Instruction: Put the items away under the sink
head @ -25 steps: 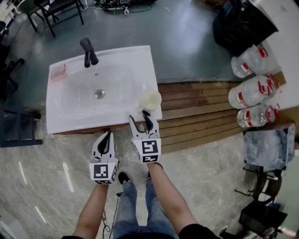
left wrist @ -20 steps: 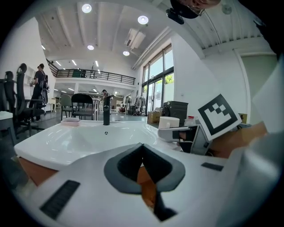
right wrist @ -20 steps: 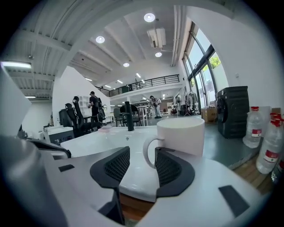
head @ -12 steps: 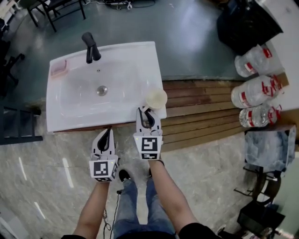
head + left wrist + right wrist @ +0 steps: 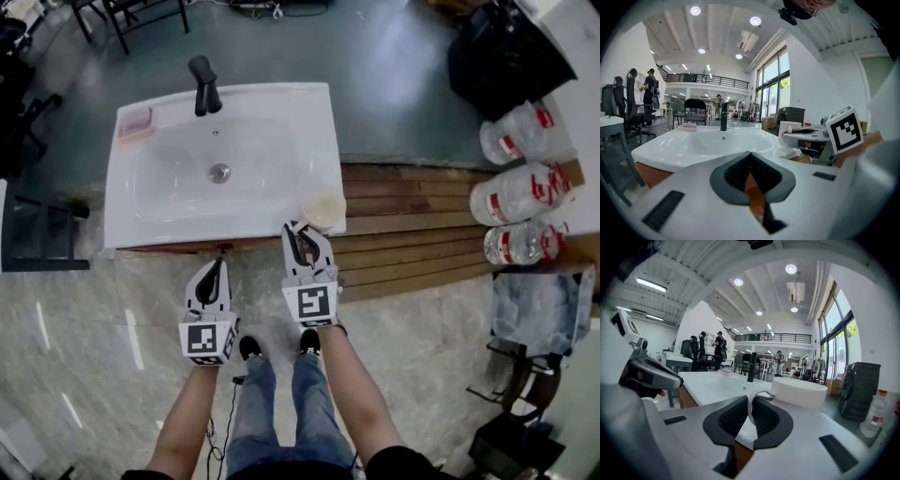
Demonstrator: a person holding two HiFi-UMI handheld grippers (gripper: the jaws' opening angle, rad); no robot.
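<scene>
A white mug (image 5: 323,208) stands at the front right corner of the white sink (image 5: 169,220). The mug (image 5: 799,392) fills the middle of the right gripper view, its handle turned toward me. My right gripper (image 5: 306,228) has its pads on both sides of that handle and is shut on it (image 5: 750,404). My left gripper (image 5: 216,265) hangs just in front of the sink's front edge, shut and empty (image 5: 750,154). The space below the sink is hidden in every view.
A black faucet (image 5: 204,84) and a pink soap bar (image 5: 136,122) sit at the sink's back. Wooden slats (image 5: 412,234) run to the right, toward large water bottles (image 5: 520,202). A dark rack (image 5: 37,239) stands to the left.
My right gripper has reached the mug's handle and shut on it. The mug now sits nearer the sink's front edge. The left gripper has stayed put.
</scene>
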